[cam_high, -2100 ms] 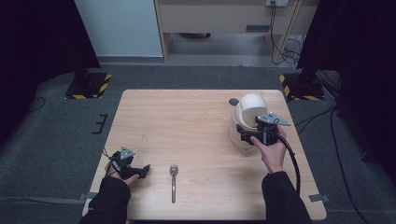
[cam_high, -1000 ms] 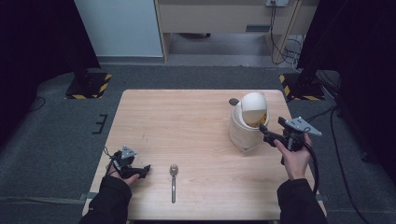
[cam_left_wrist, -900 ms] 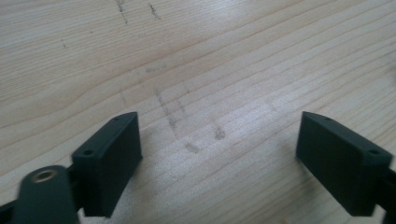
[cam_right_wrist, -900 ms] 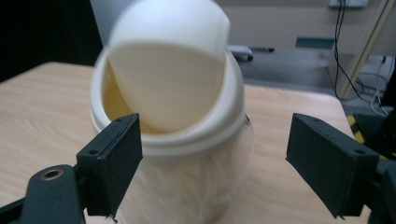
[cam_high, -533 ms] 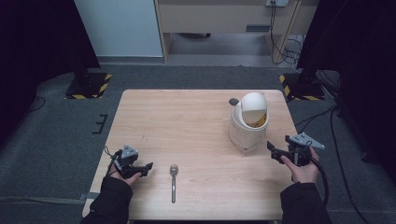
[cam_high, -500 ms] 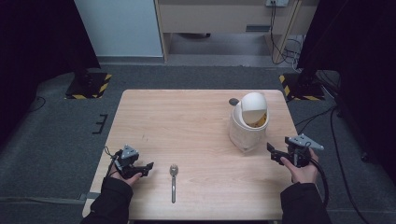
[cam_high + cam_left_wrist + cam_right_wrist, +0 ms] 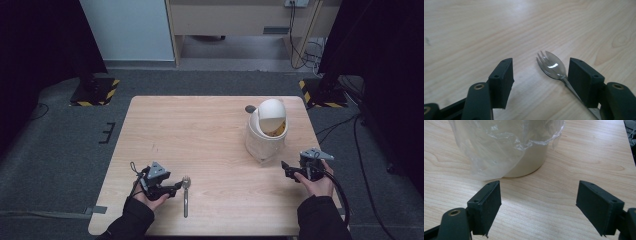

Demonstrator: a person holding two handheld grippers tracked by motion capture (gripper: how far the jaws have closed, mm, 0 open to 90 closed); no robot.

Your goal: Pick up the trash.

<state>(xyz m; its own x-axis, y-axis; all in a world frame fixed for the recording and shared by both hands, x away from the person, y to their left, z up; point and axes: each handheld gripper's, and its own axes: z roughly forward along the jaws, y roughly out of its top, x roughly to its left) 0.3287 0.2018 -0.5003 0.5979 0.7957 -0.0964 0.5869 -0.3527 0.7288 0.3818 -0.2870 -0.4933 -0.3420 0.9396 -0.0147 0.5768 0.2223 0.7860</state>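
A metal spork (image 7: 185, 192) lies on the wooden table (image 7: 200, 130) near the front edge, left of centre. My left gripper (image 7: 176, 188) rests just left of it, open, its jaws pointing at the spork's head. In the left gripper view the spork (image 7: 552, 66) lies between the open jaws, close to the right one. A small cream bin (image 7: 266, 131) with a swing lid and a clear plastic liner stands at the right. My right gripper (image 7: 286, 169) sits on the table in front of the bin and to its right, open and empty. The bin's base (image 7: 524, 157) fills the top of the right gripper view.
A small dark round spot (image 7: 250, 108) marks the table behind the bin. Dark carpet surrounds the table, with yellow-and-black striped stand bases (image 7: 95, 90) at the back left and back right. Cables (image 7: 345, 125) trail on the floor at the right.
My right gripper has drawn back from the bin and come down to the table at the front right. My left gripper has edged right, toward the spork.
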